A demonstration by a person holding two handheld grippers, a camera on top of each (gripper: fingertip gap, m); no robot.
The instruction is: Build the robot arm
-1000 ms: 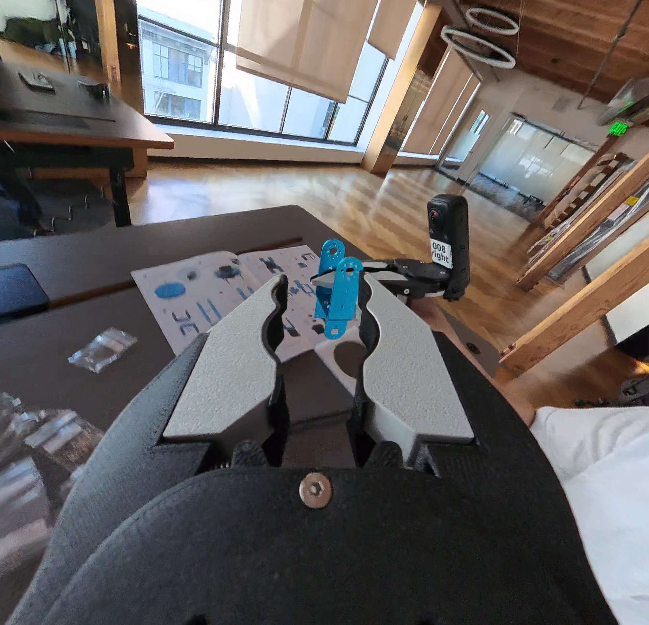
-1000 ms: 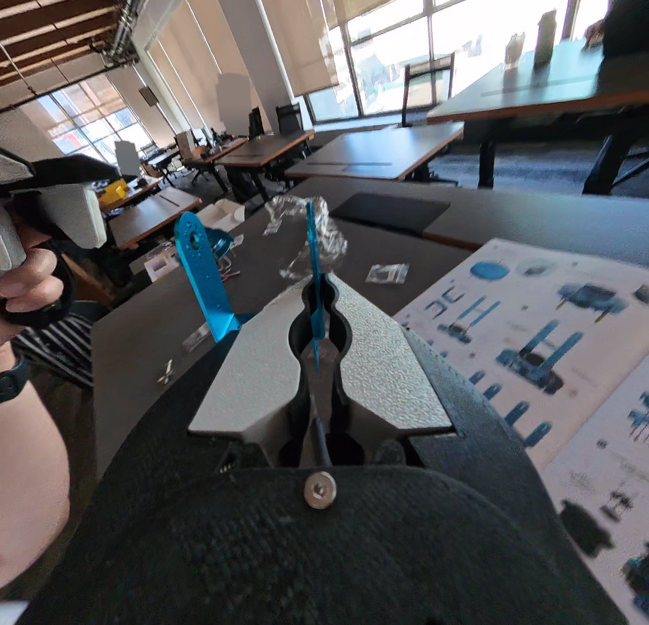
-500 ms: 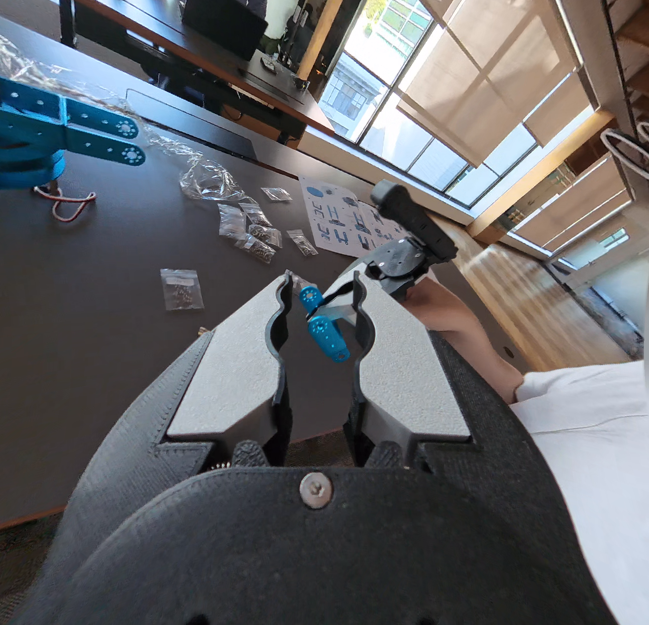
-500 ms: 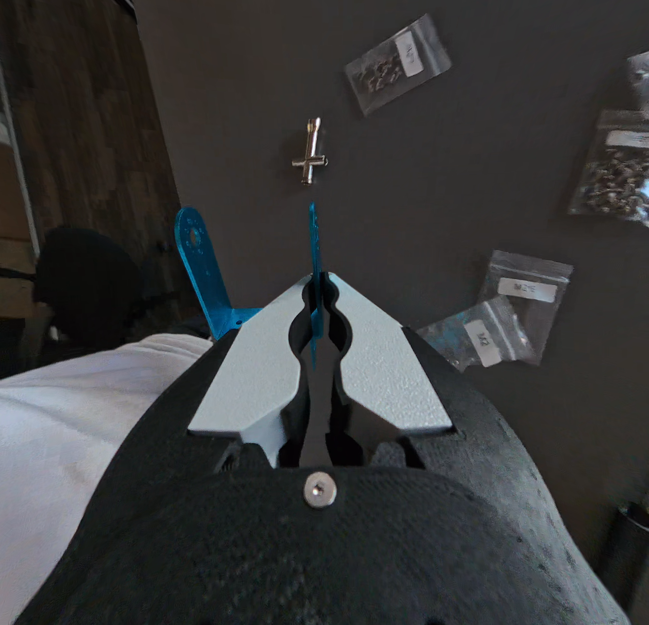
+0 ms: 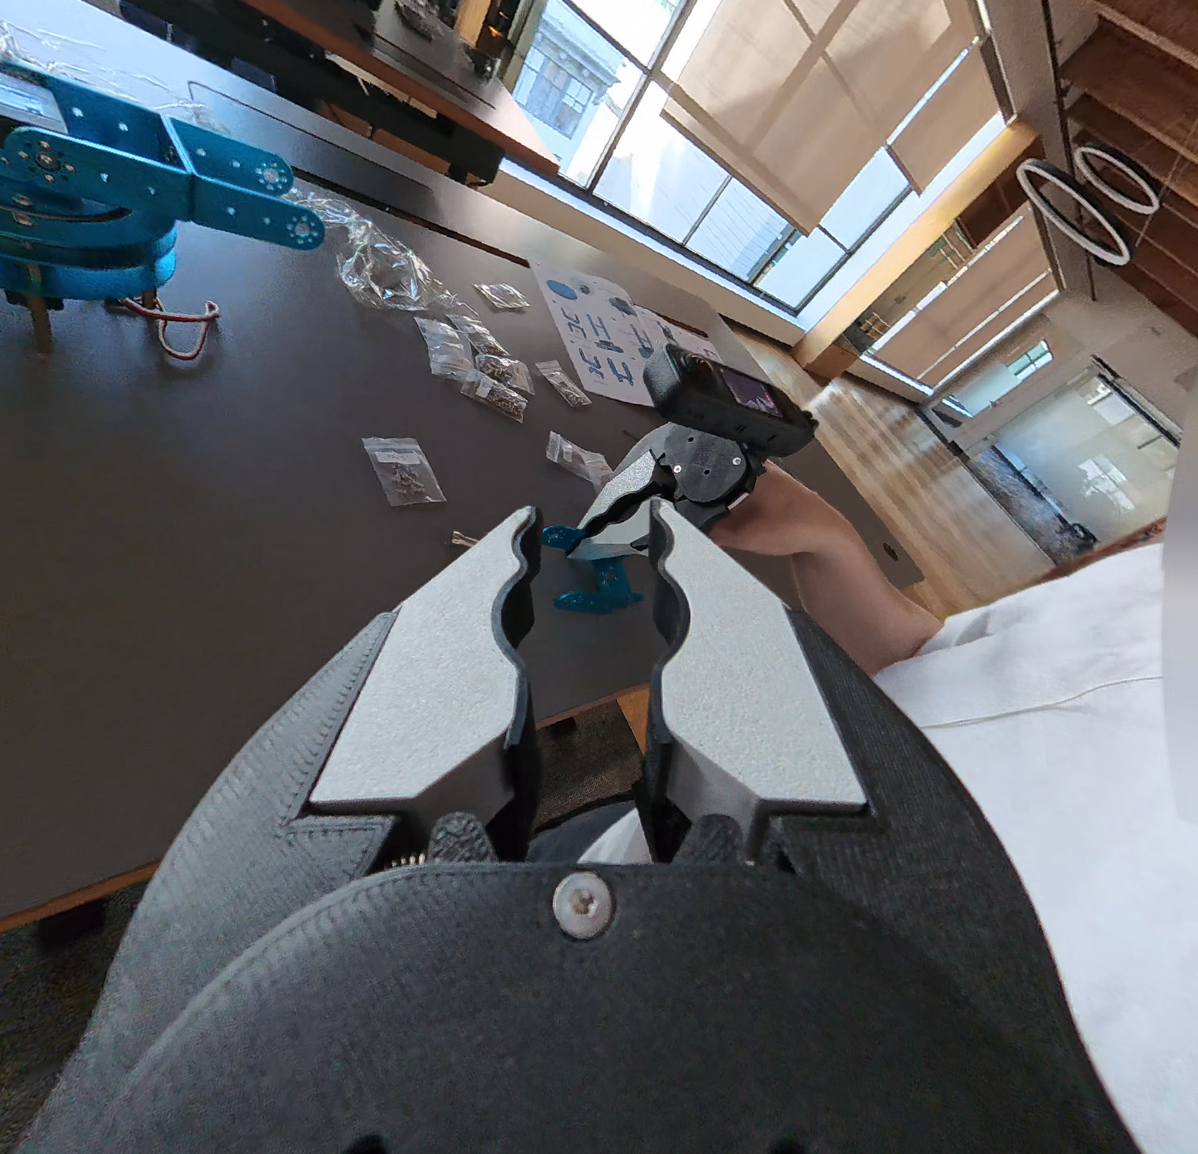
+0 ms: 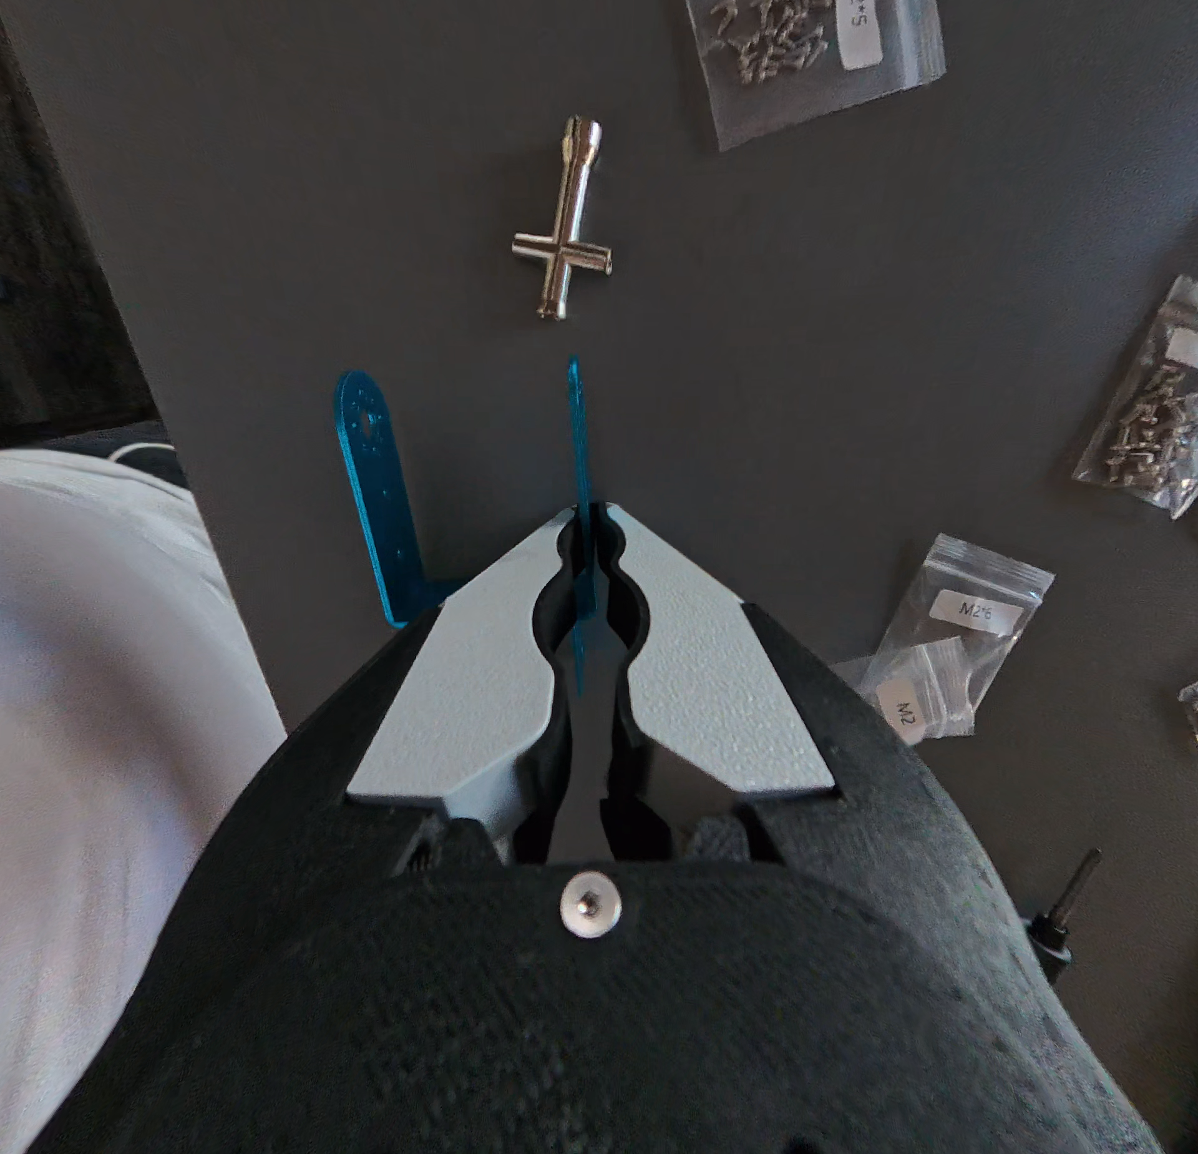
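My right gripper is shut on one arm of a blue U-shaped metal bracket, seen edge-on between the fingertips; its other arm stands to the left. It points down at the dark table, just short of a silver cross-shaped socket wrench. In the left wrist view the right gripper holds the blue bracket low over the table near its front edge. My left gripper is open and empty, held off the table edge, aimed at the bracket.
A blue assembled bracket arm stands at the far left with a red-white cable. Several small bags of screws, crumpled plastic wrap and a printed instruction sheet lie on the table. A black screwdriver tip is at right. The tips of one gripper are about 25 centimetres away from the tips of the other. From the right gripper's tips to the silver cross-shaped socket wrench is close to 7 centimetres.
My right gripper swung from level to pointing down and lowered the bracket toward the table, nearer the cross wrench. My left gripper pulled back and tilted; it stays open.
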